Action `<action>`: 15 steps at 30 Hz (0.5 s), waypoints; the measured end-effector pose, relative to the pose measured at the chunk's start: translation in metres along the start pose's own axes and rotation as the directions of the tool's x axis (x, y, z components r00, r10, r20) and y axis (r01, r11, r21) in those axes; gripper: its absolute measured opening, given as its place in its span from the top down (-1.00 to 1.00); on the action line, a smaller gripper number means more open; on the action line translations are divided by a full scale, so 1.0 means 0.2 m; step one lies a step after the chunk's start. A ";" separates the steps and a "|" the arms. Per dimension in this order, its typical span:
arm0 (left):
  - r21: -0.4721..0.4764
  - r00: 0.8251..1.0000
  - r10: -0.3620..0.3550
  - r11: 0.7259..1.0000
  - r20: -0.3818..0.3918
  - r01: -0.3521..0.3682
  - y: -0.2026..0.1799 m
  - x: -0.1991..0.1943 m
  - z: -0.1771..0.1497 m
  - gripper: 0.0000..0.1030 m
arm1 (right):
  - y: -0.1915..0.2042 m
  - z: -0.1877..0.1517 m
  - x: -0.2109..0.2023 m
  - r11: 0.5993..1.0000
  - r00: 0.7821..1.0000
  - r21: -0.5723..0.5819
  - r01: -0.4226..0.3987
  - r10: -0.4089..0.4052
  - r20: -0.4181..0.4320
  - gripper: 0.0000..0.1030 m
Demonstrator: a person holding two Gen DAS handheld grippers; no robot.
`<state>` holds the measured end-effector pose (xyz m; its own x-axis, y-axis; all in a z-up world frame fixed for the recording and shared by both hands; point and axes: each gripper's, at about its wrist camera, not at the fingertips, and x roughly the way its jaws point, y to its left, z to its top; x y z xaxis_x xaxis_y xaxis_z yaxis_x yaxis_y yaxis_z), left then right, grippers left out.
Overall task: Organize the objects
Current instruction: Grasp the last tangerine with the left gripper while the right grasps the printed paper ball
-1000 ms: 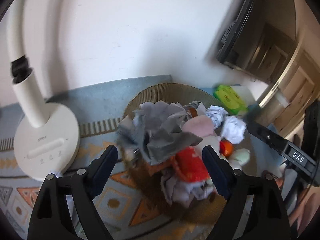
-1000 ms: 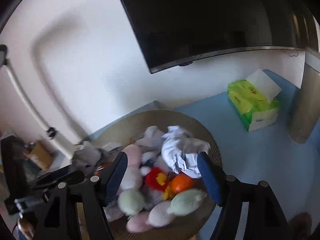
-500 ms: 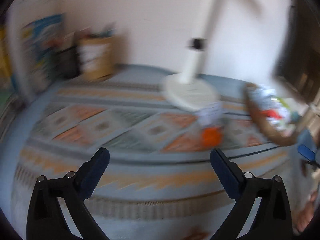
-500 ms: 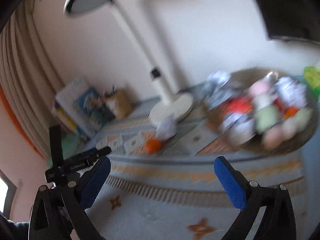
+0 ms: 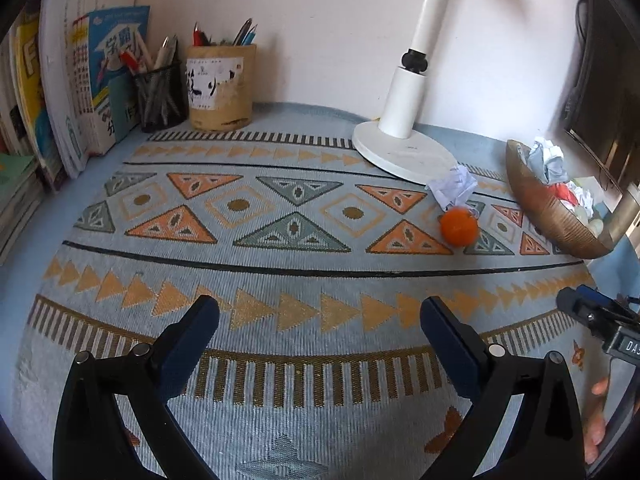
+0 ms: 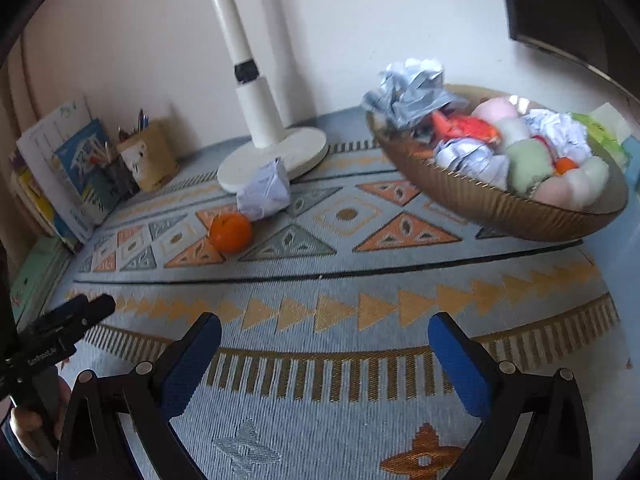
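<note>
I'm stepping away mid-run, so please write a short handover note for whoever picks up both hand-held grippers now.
Left hand-held gripper: open, empty, above the patterned mat.
Right hand-held gripper: open, empty, above the same mat.
On the mat, near the lamp base: an orange fruit touching a crumpled paper ball.
Basket: piled with paper balls and soft toys.
Done: most items are in the basket.
Left: likely the fruit and paper ball.

Ahead of the fingers and far to their left, a blue book cover (image 5: pixel 116 46) carries large Chinese characters, too small to read surely. The tan pen holder (image 5: pixel 220 86) beside it bears a label with brush-style characters. Right of the fingers, the right gripper (image 5: pixel 624 344) shows "DA", cut off. In the right wrist view, the left gripper (image 6: pixel 42 356) reads "GenRobot.AI", faintly.
</note>
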<state>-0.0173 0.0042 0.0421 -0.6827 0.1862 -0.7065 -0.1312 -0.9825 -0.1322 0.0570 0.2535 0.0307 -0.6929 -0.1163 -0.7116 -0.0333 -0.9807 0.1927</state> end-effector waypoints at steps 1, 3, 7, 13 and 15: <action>0.010 1.000 -0.009 1.000 -0.025 0.010 -0.01 0.02 0.01 -0.96 | 0.00 0.00 0.01 1.000 1.000 -0.001 -0.008 0.008 -0.014 -1.00; 0.037 0.986 -0.104 0.993 -0.133 0.110 -0.05 0.09 0.04 -0.95 | -0.03 0.02 0.01 0.999 1.000 0.036 -0.001 0.002 -0.028 -1.00; -0.022 0.948 -0.280 0.960 -0.151 0.280 -0.13 0.17 0.14 -0.95 | -0.13 0.20 -0.04 0.970 0.993 0.222 -0.100 0.111 -0.039 -1.00; 0.090 0.937 -0.285 0.947 -0.203 0.308 -0.35 0.41 0.27 -0.68 | 0.03 0.44 0.11 0.988 0.991 0.127 -0.083 0.095 -0.095 -0.92; 0.101 0.938 -0.282 0.947 -0.201 0.306 -0.39 0.43 0.30 -0.68 | 0.08 0.47 0.20 0.985 0.986 0.125 -0.116 0.129 -0.102 -0.88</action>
<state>-0.1078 0.0967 0.0332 -0.4593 0.4515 -0.7649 -0.4059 -0.8727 -0.2714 -0.0398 0.2471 0.0691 -0.6141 -0.2572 -0.7461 -0.0424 -0.9333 0.3566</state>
